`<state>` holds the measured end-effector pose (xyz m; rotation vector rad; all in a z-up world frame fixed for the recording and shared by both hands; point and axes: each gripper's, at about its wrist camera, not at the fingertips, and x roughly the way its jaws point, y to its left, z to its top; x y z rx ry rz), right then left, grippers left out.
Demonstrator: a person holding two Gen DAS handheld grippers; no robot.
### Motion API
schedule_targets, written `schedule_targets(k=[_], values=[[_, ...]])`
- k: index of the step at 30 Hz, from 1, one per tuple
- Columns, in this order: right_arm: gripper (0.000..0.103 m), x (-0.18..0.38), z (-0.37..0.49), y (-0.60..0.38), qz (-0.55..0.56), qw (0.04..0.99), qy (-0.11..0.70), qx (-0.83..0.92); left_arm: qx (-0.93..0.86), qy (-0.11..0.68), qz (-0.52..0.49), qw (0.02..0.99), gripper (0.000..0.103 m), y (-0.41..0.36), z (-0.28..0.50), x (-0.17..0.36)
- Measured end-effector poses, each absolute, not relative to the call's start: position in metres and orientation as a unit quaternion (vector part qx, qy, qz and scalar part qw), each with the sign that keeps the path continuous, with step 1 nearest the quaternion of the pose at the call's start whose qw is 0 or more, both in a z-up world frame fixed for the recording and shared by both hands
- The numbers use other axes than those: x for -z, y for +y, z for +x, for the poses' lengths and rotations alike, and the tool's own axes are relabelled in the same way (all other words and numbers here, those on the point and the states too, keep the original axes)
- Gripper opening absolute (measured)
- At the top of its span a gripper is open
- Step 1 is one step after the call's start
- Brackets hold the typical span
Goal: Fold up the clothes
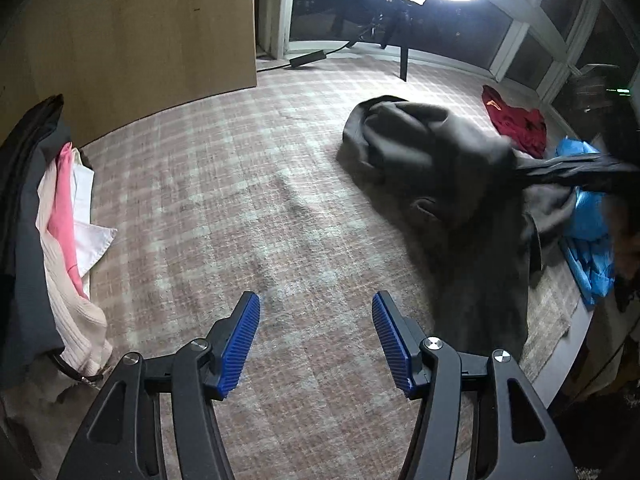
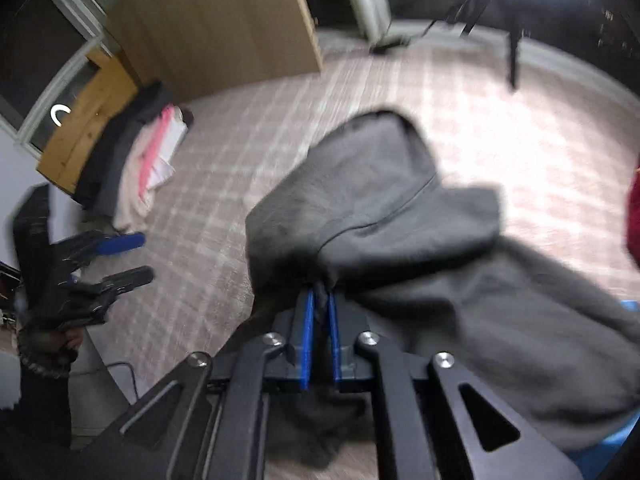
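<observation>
One grey hoodie (image 2: 400,216) lies bunched on my checked carpet (image 1: 224,208), a fold of it pinched between the blue pads of my right gripper (image 2: 321,300) and lifted off the floor. My left gripper (image 1: 316,312) hangs spread and empty over bare carpet — well apart from the hoodie. Folded clothes (image 1: 68,240) sit stacked at the left, with a red garment (image 1: 516,120) and blue one (image 1: 588,224) beyond the hoodie.

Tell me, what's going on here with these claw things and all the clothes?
A person is sorting laundry with a handheld gripper in each hand. The right gripper is shut on a grey hoodie, lifting part of it off the checked rug. The left gripper hangs open and empty over the rug. A stack of clothes sits at the left.
</observation>
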<state>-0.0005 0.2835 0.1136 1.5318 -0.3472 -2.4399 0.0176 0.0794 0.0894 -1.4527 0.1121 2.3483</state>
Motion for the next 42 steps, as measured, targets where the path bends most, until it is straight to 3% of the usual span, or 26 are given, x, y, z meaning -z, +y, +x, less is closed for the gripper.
schedule_targets(k=[4,7,10,11,12,13,14,18,22,23,24,26,27,28,29,33,37,40,42], values=[[0.006,-0.147,0.029,0.326,0.513,0.124,-0.153,0.835,-0.829,0.034,-0.517,0.209,0.056,0.092,0.012,-0.087],[0.008,-0.149,0.039,0.348,0.514,-0.01,-0.101,0.852,-0.824,0.05,-0.515,0.232,0.056,0.115,0.011,-0.084],[0.01,-0.144,0.039,0.346,0.504,-0.029,-0.128,0.854,-0.819,0.067,-0.512,0.248,0.056,0.134,0.012,-0.085],[0.026,-0.143,0.035,0.342,0.505,-0.024,-0.132,0.852,-0.818,0.067,-0.512,0.254,0.057,0.138,0.012,-0.086],[0.055,-0.141,0.029,0.337,0.512,-0.015,-0.129,0.849,-0.817,0.064,-0.512,0.258,0.06,0.141,0.012,-0.086],[0.066,-0.137,0.022,0.33,0.518,-0.01,-0.119,0.847,-0.815,0.06,-0.515,0.26,0.062,0.143,0.011,-0.086],[0.068,-0.133,0.015,0.326,0.523,-0.013,-0.099,0.847,-0.813,0.055,-0.518,0.261,0.062,0.146,0.011,-0.085],[0.068,-0.099,-0.011,0.333,0.557,-0.051,-0.005,0.829,-0.794,0.031,-0.541,0.275,0.068,0.162,0.005,-0.072],[0.066,-0.056,-0.024,0.35,0.599,-0.008,-0.033,0.8,-0.776,0.036,-0.57,0.269,0.069,0.191,-0.004,-0.045],[0.039,-0.055,-0.024,0.352,0.595,0.009,-0.044,0.803,-0.776,0.039,-0.572,0.263,0.069,0.197,-0.005,-0.042],[0.004,-0.057,-0.021,0.352,0.587,0.024,-0.05,0.808,-0.776,0.042,-0.574,0.258,0.069,0.202,-0.007,-0.039],[0.006,-0.075,-0.013,0.357,0.56,0.038,-0.054,0.826,-0.781,0.039,-0.569,0.253,0.064,0.207,-0.008,-0.038],[0.006,-0.088,-0.008,0.363,0.542,0.043,-0.055,0.837,-0.785,0.034,-0.564,0.255,0.049,0.208,-0.009,-0.038],[0.006,-0.105,-0.002,0.371,0.523,0.047,-0.058,0.849,-0.787,0.03,-0.56,0.256,0.019,0.209,-0.01,-0.038],[0.006,-0.122,0.004,0.38,0.506,0.048,-0.059,0.859,-0.788,0.023,-0.559,0.257,0.004,0.209,-0.012,-0.037],[0.006,-0.196,0.035,0.422,0.439,0.008,-0.028,0.898,-0.799,-0.007,-0.546,0.25,0.002,0.201,-0.011,-0.047],[0.006,-0.257,0.085,0.476,0.398,-0.013,-0.048,0.916,-0.836,-0.006,-0.491,0.244,0.002,0.184,0.013,-0.097],[0.006,-0.259,0.118,0.501,0.413,-0.053,-0.014,0.909,-0.843,0.03,-0.475,0.25,0.002,0.178,0.038,-0.125],[0.006,-0.225,0.136,0.517,0.473,-0.072,-0.007,0.878,-0.82,0.07,-0.505,0.261,0.004,0.186,0.053,-0.115]])
